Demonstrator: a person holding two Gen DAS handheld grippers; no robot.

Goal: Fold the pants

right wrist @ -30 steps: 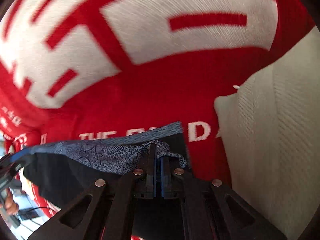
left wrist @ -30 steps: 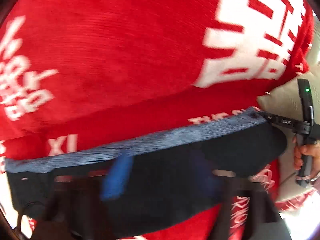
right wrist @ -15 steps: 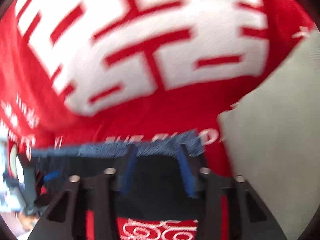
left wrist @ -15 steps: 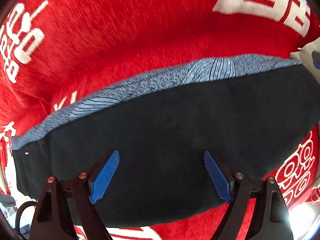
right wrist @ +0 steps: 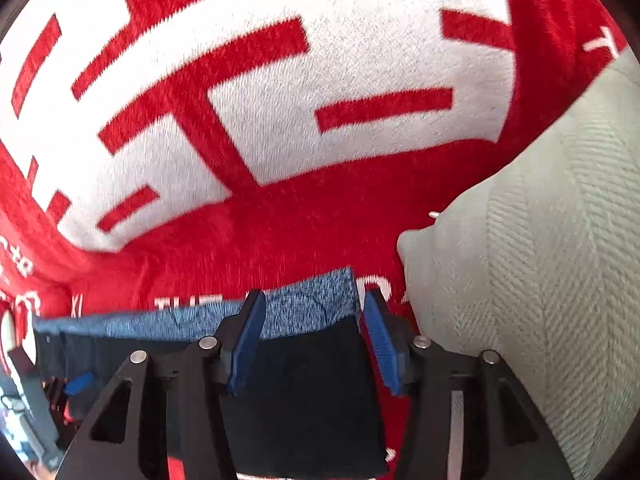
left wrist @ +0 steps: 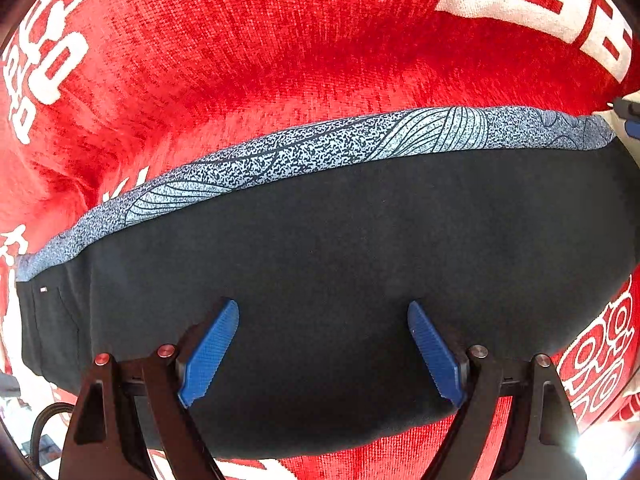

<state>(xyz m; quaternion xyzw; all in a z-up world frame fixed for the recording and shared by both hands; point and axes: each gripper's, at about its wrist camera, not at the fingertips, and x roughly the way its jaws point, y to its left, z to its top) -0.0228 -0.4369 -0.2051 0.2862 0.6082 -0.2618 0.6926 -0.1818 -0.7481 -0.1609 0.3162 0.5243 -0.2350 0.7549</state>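
Note:
The dark navy pants [left wrist: 340,248] lie folded flat on a red blanket, with a blue-grey patterned band [left wrist: 320,152] along the far edge. My left gripper [left wrist: 323,320] is open and empty, its blue pads above the near part of the pants. In the right wrist view the pants [right wrist: 304,380] show with their right end under my right gripper [right wrist: 312,320], which is open and empty, its fingers astride the patterned band [right wrist: 308,308].
The red blanket [left wrist: 280,60] with white lettering covers the surface. A grey-white textured cushion [right wrist: 540,280] lies to the right of the pants. The other gripper shows at the far left of the right wrist view [right wrist: 32,400].
Both grippers have let go of the pants and opened. The pants have dropped flat onto the blanket, and both grippers have drawn back a little.

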